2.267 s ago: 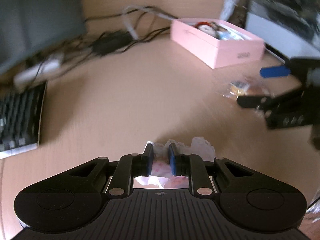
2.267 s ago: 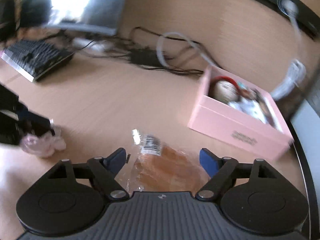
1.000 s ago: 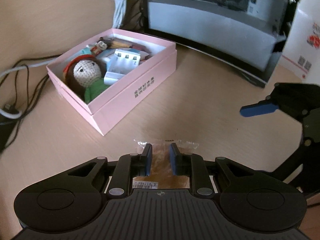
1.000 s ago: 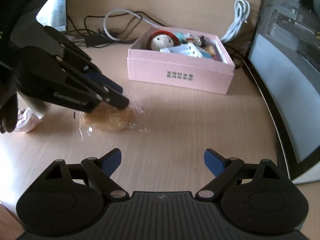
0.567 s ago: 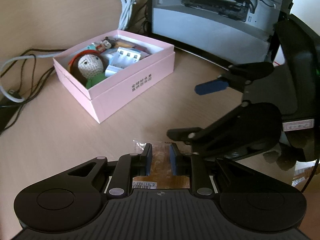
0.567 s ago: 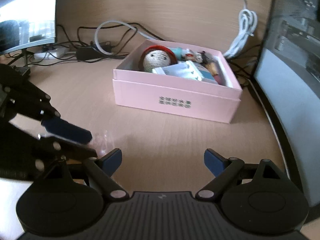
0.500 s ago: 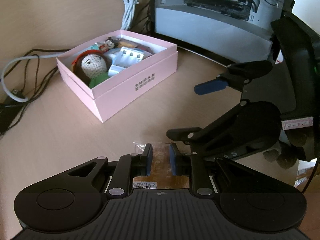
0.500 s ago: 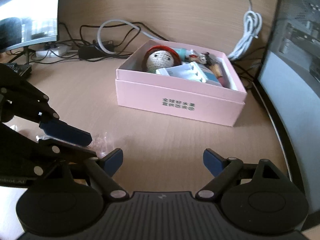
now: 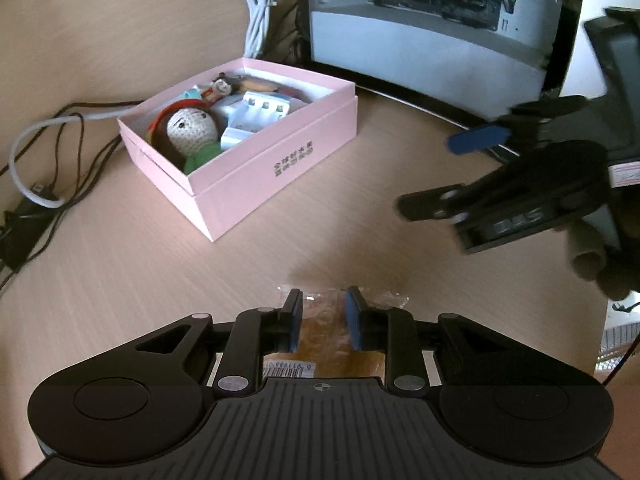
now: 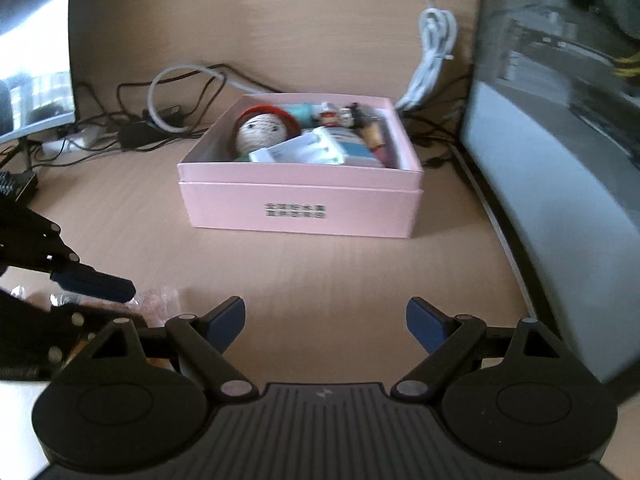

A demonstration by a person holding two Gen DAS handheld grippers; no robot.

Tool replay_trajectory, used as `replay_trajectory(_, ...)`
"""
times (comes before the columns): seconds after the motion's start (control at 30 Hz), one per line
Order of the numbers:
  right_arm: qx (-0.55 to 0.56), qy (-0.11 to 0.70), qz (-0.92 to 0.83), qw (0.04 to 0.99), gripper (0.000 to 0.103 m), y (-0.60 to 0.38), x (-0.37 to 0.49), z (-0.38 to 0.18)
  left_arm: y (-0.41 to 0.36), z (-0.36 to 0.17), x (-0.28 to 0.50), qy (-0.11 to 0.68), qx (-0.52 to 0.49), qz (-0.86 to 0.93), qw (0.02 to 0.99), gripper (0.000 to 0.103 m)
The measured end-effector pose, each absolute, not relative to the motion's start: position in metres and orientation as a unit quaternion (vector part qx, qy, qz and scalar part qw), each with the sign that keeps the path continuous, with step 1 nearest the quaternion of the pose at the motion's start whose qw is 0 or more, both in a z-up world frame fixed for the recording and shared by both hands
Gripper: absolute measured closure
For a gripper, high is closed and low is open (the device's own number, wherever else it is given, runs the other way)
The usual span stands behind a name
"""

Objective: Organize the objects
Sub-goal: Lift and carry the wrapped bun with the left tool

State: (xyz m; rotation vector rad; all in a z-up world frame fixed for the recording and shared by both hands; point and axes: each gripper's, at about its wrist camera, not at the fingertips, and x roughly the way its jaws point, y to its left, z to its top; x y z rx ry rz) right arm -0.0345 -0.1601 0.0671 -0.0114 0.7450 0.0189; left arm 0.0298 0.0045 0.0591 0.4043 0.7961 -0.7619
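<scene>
Left fingers (image 9: 294, 320) wider astride bread packet (image 9: 324, 322).

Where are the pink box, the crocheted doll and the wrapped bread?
pink box (image 10: 300, 210), right wrist view, front wall.
crocheted doll (image 10: 262, 130), right wrist view, face.
wrapped bread (image 9: 322, 322), left wrist view, part between the left gripper's fingers.

Light wood desk (image 9: 360, 200): pink box (image 9: 280, 160) mid-desk, wrapped bread (image 9: 324, 320) near front, cables (image 10: 180, 120) and monitor (image 9: 432, 40) at back.
</scene>
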Motion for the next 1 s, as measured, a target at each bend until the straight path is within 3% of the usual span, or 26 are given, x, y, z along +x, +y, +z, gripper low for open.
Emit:
replay_trajectory(0.23, 0.017, 0.381, -0.024, 0.924, 0.014, -0.175, -0.06, 0.063, 0.002, 0.062, 0.034, 0.378, 0.212, -0.383, 0.815, 0.076)
replay_trajectory(0.3, 0.018, 0.388, -0.03, 0.921, 0.014, -0.177, -0.062, 0.06, -0.001, 0.061, 0.038, 0.38, 0.217, -0.381, 0.814, 0.07)
replay_trajectory(0.47, 0.021, 0.392, -0.038, 0.919, 0.014, -0.177, -0.066, 0.058, -0.012, 0.05, 0.05, 0.402, 0.204, -0.356, 0.818, 0.068)
replay_trajectory(1.0, -0.002, 0.396, -0.031, 0.918, 0.009, -0.171, -0.055, 0.051, -0.025, 0.048, 0.054, 0.427, 0.223, -0.319, 0.816, 0.07)
